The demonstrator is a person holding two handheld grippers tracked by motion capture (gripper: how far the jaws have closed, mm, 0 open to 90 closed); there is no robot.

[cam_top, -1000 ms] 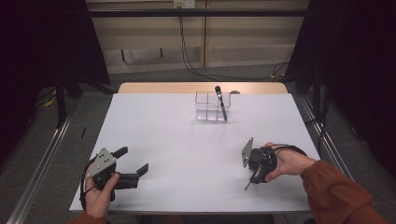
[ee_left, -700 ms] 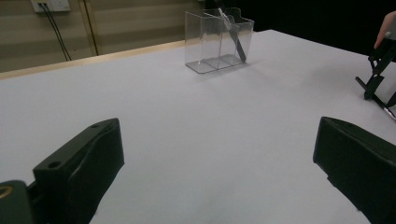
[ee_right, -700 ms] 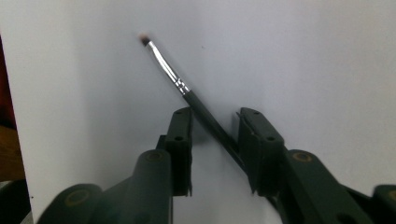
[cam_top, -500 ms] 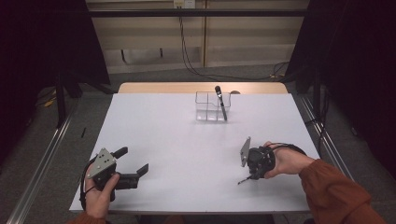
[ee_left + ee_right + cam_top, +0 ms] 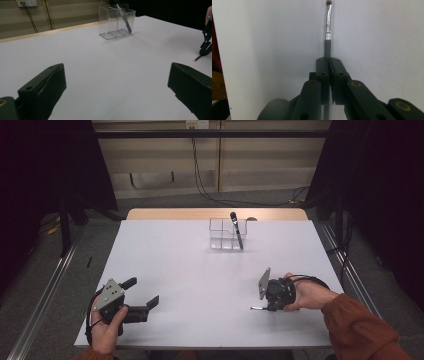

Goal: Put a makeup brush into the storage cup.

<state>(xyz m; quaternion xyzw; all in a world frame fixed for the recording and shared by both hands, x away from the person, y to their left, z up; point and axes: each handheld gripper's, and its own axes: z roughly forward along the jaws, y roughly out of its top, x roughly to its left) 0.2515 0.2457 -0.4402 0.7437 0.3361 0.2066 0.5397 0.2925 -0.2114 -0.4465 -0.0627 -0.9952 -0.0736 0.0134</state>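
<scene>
we are pinching a thin brush in the right gripper.
its tip is blurry, low over the table; jaws just closing on it; left gripper resting wide, empty.

Left gripper jaws wide apart over white table; clear organizer with brush far ahead.

Glossy metal-ferruled brush, clear plastic organizer, matt white table.
</scene>
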